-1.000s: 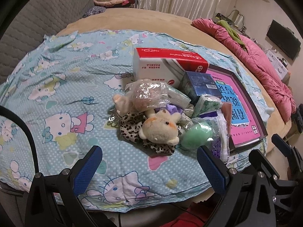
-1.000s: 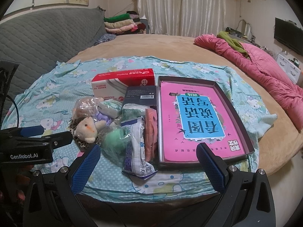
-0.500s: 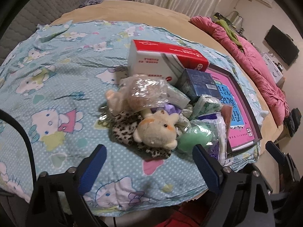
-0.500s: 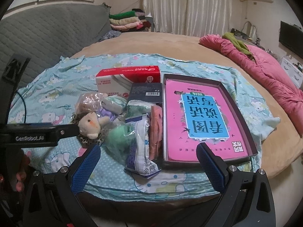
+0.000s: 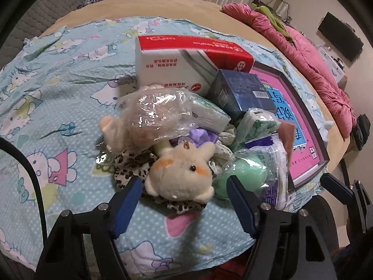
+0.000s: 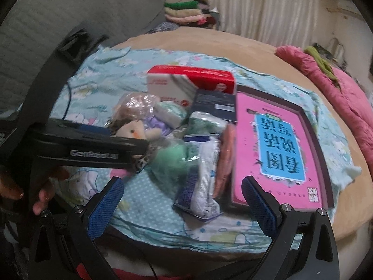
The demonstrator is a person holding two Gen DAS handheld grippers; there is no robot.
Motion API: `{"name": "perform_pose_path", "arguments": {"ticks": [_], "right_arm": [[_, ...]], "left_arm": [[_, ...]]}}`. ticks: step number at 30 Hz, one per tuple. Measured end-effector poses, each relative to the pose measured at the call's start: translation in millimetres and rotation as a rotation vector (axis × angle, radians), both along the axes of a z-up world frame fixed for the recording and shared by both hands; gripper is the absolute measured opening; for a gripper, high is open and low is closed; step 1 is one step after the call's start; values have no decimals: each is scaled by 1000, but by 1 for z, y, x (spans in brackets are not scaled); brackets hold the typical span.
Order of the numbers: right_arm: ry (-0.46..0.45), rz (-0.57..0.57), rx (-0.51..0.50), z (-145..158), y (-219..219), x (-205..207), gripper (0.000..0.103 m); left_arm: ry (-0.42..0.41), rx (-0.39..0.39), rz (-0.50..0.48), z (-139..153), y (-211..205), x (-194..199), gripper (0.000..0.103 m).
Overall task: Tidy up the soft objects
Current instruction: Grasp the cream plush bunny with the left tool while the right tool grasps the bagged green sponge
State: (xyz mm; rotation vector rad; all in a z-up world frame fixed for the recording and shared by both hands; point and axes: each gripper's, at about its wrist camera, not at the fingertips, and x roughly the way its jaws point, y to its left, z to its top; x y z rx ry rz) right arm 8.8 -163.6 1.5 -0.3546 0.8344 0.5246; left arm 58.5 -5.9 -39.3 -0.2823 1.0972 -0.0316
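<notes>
One fuzzy cream plush toy (image 5: pixel 180 175)

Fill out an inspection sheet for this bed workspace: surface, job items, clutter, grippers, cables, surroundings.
Surface: cartoon-cat sheet spread over a tan bed.
Job's things: cream plush toy on leopard-print cloth; bagged plush; green soft ball, bagged.
Clutter: red-and-white box, dark blue box, pink book in tray, white-blue packet.
Grippers: left gripper closing around plush toy, pads not yet pressing; right gripper open, empty.
Cables: black cable at left edge.
Surroundings: pink quilt, folded clothes, curtains.
</notes>
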Motion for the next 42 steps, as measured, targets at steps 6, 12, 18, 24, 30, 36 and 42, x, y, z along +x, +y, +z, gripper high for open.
{"name": "perform_pose_path", "arguments": {"ticks": [6,12,18,24,30,36,42], "right_arm": [[0,12,-29,-6,6,7,101],[-19,34,-71,-10,14,12,101],[-130,144,-189,-20,40,1,101],[-265,252,-363,-40,62,-4,97],[-280,300,-420,-59,67,7,77],[-254,332,-434,-73,69,17,61],[-191,295,-315,-61,56,30,57]], "left_arm": [[16,-56,10,-9,11,8,63],[22,-73,-24,-16,12,13,56],[-5,-94,-59,-15,14,13,52],[-24,-169,-68,-14,31,11,52],[-29,-205,-71,-13,41,11,52],[-26,-178,-87,-14,37,13,52],[-28,-158,-90,-13,29,13,51]]}}
